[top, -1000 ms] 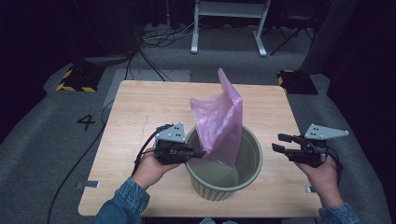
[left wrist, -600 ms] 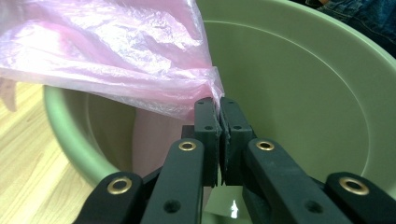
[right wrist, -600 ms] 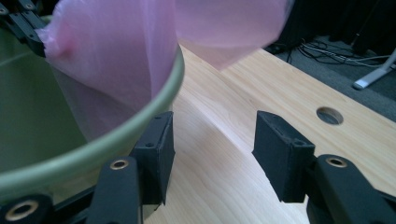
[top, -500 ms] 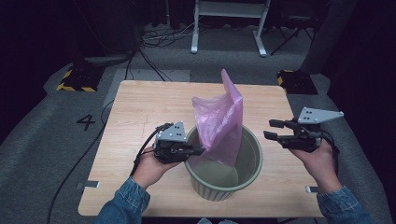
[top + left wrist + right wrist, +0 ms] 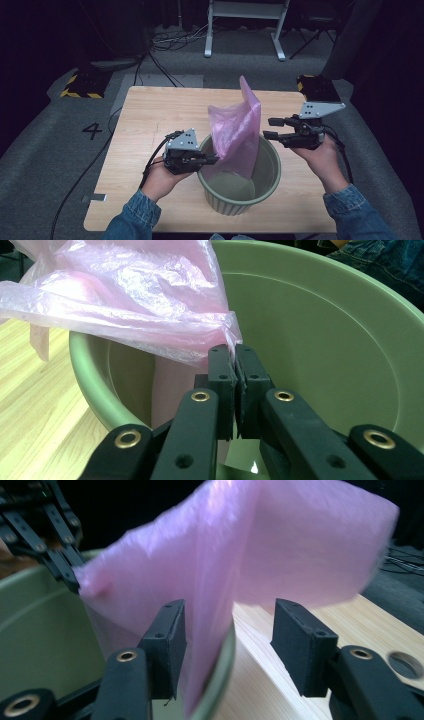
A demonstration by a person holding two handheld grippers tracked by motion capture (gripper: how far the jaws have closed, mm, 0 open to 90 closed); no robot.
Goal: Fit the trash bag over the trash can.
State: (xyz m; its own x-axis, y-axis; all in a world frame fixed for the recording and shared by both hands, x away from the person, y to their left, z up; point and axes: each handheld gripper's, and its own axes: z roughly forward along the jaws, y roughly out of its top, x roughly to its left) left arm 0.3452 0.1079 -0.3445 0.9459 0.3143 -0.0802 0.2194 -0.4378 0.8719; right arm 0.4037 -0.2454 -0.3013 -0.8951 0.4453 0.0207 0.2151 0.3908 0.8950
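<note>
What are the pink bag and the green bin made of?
The thin pink bag looks like plastic film: see-through, crinkled, glossy. The round green bin seems moulded plastic, with smooth matt walls and a rolled rim. The table shows pale wood grain, possibly laminate.

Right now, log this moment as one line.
left tool: shut on pink bag | right tool: open, beside bag | bag: partly inside green bin

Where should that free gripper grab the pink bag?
Probably the bag's upright free edge on the side facing the right gripper, coming in level from that side. The left gripper already pinches the opposite edge at the bin's rim, so the film stands tall and thin.
</note>
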